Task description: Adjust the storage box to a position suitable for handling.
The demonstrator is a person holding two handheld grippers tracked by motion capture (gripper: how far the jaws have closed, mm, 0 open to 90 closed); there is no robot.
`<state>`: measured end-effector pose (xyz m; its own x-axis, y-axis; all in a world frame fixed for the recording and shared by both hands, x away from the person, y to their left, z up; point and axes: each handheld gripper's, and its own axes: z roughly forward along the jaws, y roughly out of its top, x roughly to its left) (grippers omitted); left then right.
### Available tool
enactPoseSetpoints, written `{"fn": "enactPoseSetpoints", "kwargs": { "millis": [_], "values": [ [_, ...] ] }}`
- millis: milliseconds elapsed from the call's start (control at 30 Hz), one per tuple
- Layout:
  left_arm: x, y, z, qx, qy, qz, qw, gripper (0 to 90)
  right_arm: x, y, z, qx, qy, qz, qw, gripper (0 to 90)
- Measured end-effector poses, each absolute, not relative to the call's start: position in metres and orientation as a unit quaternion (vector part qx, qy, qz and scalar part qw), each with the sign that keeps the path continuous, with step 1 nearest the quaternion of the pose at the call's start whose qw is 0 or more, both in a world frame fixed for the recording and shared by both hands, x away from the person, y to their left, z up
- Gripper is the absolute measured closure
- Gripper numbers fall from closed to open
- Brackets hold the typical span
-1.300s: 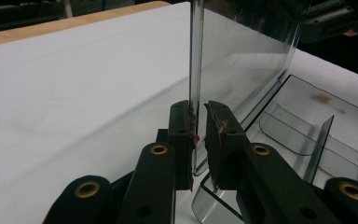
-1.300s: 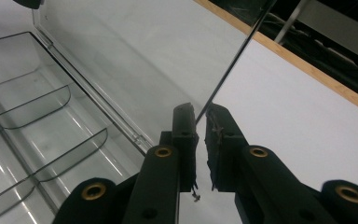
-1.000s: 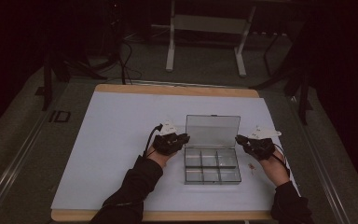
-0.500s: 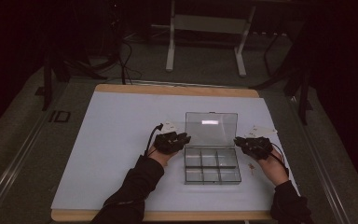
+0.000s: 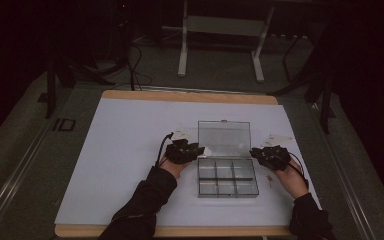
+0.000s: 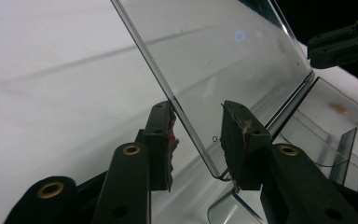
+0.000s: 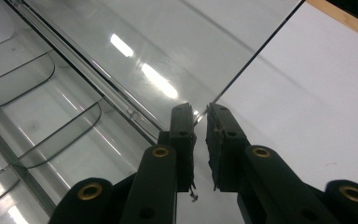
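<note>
A clear plastic compartment box (image 5: 227, 180) sits on the white table, its lid (image 5: 224, 139) raised and leaning back. At the lid's left edge is my left gripper (image 5: 198, 151). In the left gripper view its jaws (image 6: 198, 135) have just been opening and stand open, with the lid (image 6: 223, 56) between the pads. My right gripper (image 5: 255, 153) is at the lid's right edge. In the right gripper view its jaws (image 7: 200, 123) are nearly together, shut on the corner edge of the lid (image 7: 168, 46). The tray's dividers (image 7: 51, 126) show to the left.
The white table top (image 5: 125, 165) has a wooden rim (image 5: 180, 231) at the front. A few small brown specks (image 5: 269, 178) lie right of the box. A metal stand (image 5: 182, 45) is on the dark floor beyond the table.
The lid has tilted a little, with a glare flashing across it half a second ago. Both hands have stayed almost where they were at the lid's sides.
</note>
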<state>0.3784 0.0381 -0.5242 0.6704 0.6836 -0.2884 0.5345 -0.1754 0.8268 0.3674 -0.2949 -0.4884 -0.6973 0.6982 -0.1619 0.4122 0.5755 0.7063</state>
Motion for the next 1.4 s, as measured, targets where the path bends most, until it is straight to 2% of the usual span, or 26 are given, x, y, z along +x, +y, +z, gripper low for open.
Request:
{"fn": "enactPoseSetpoints", "kwargs": {
  "millis": [133, 233, 400, 467, 567, 600, 667, 733, 800, 933, 1200, 1400],
  "values": [
    [0.380, 0.039, -0.525, 0.761, 0.406, 0.065, 0.502, 64.7, 0.368, -0.295, -0.488, 0.324, 0.860, 0.329, 0.215, 80.4],
    [0.382, 0.039, -0.527, 0.763, 0.416, 0.063, 0.491, 59.5, 0.369, -0.294, -0.489, 0.324, 0.862, 0.327, 0.212, 80.2],
    [0.381, 0.035, -0.530, 0.771, 0.413, 0.064, 0.481, 59.5, 0.369, -0.292, -0.491, 0.323, 0.864, 0.324, 0.210, 79.4],
    [0.380, 0.035, -0.528, 0.770, 0.414, 0.069, 0.480, 54.0, 0.370, -0.293, -0.490, 0.326, 0.862, 0.325, 0.211, 79.3],
    [0.378, 0.036, -0.522, 0.772, 0.406, 0.079, 0.484, 52.0, 0.370, -0.294, -0.489, 0.326, 0.862, 0.326, 0.212, 79.0],
    [0.377, 0.037, -0.520, 0.772, 0.402, 0.081, 0.485, 42.4, 0.370, -0.296, -0.487, 0.327, 0.862, 0.325, 0.209, 78.6],
    [0.375, 0.037, -0.516, 0.773, 0.396, 0.080, 0.490, 35.4, 0.369, -0.297, -0.485, 0.328, 0.862, 0.325, 0.210, 78.2],
    [0.372, 0.037, -0.513, 0.775, 0.385, 0.076, 0.496, 22.7, 0.369, -0.297, -0.484, 0.328, 0.862, 0.326, 0.207, 77.3],
    [0.369, 0.037, -0.509, 0.780, 0.377, 0.083, 0.493, 14.0, 0.368, -0.297, -0.483, 0.329, 0.862, 0.327, 0.204, 76.1],
    [0.365, 0.038, -0.504, 0.779, 0.370, 0.085, 0.499, 7.3, 0.367, -0.297, -0.481, 0.328, 0.864, 0.325, 0.201, 73.3],
    [0.347, 0.051, -0.497, 0.789, 0.358, 0.091, 0.491, 7.2, 0.363, -0.306, -0.478, 0.337, 0.865, 0.323, 0.183, 63.3],
    [0.330, 0.064, -0.503, 0.801, 0.353, 0.095, 0.473, 7.2, 0.361, -0.316, -0.479, 0.346, 0.869, 0.312, 0.167, 60.6]
  ]
}}
